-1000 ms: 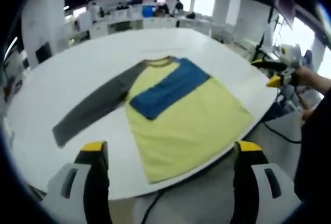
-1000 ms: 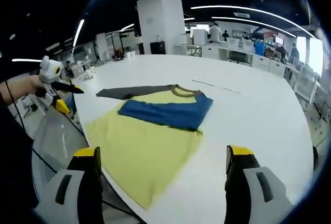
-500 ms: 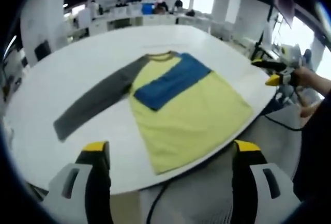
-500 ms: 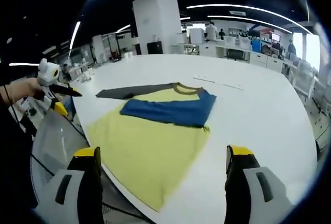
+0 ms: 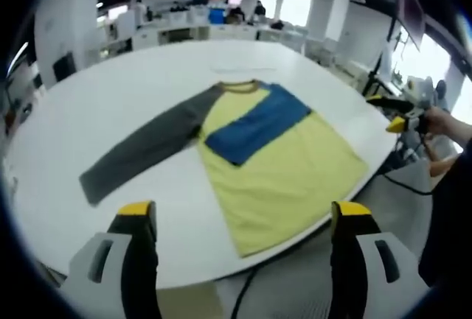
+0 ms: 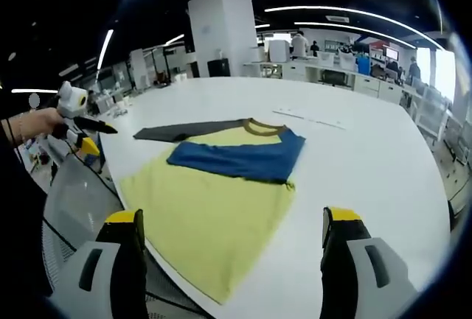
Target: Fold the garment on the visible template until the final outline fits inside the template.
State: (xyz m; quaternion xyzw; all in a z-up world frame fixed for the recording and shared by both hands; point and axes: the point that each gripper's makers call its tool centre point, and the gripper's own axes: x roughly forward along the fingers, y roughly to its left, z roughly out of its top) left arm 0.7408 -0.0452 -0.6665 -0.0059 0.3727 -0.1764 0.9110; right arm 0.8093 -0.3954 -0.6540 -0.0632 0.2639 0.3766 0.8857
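A long-sleeved shirt (image 5: 284,168) lies flat on the round white table (image 5: 110,113). Its body is yellow, and its hem (image 6: 210,275) reaches the near table edge. One grey sleeve (image 5: 144,149) stretches straight out, while the blue sleeve (image 5: 258,120) is folded across the chest (image 6: 236,158). My left gripper (image 5: 243,212) hovers open at the table's edge before the hem, holding nothing; it also appears as the left gripper (image 6: 87,133) in a hand off the table. My right gripper (image 6: 231,217) is open and empty above the hem corner, and appears again as the right gripper (image 5: 394,113).
Faint line marks (image 6: 310,120) lie on the table beyond the collar. Bare white tabletop (image 6: 369,157) stretches around the shirt. A cable (image 5: 398,186) hangs below the table edge. Desks, pillars and people stand far behind in an office hall.
The shirt lies as before. The left gripper's camera has shifted slightly, so the shirt sits a bit further right in its picture. Both grippers stay open.
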